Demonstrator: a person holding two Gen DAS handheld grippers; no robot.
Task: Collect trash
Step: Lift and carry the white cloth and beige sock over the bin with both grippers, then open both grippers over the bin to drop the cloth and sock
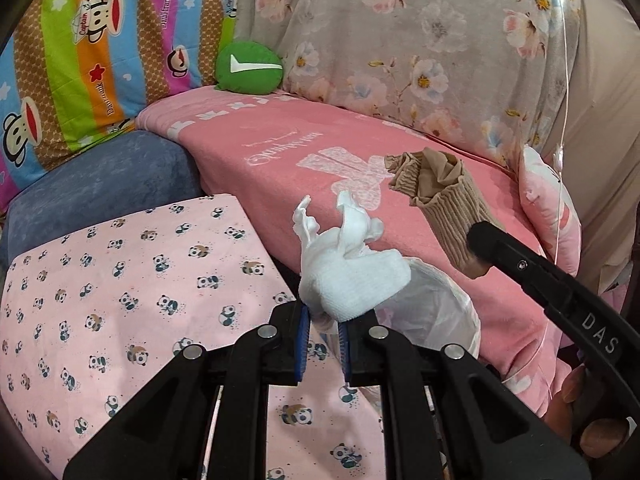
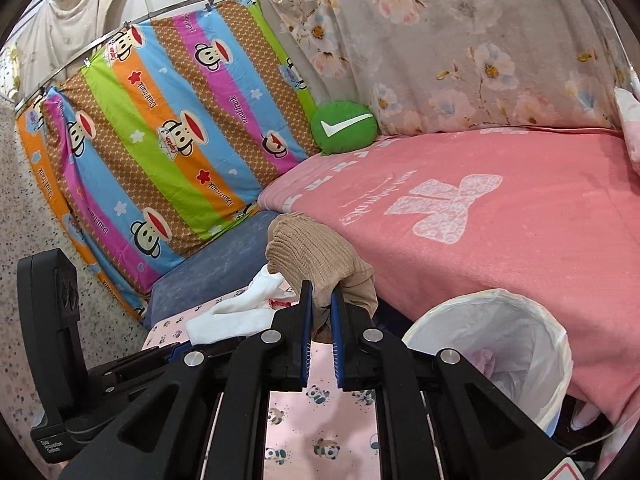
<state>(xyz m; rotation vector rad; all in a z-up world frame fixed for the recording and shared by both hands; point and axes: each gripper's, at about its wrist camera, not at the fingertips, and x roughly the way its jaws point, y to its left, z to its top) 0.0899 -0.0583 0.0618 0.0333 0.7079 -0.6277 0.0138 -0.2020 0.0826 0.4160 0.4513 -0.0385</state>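
Plainly "DAS" on right hand-held gripper (image 1: 480,240)

My bed (image 2: 520,240) wears a pink blanket (image 1: 280,152); a green check-mark cushion (image 2: 344,128) sits at its far corner, a pink pillow (image 1: 548,208) at its right edge.

Round green plush cushion with white check mark (image 1: 249,67) rests against striped monkey-print cartoon quilt (image 1: 100,48). Pink towelling blanket (image 1: 304,152) covers seat. Pink panda-print cloth (image 1: 120,280) lies beside it.

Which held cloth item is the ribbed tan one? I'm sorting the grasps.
The tan sock, held in the right gripper. The left gripper holds a smooth white sock instead.
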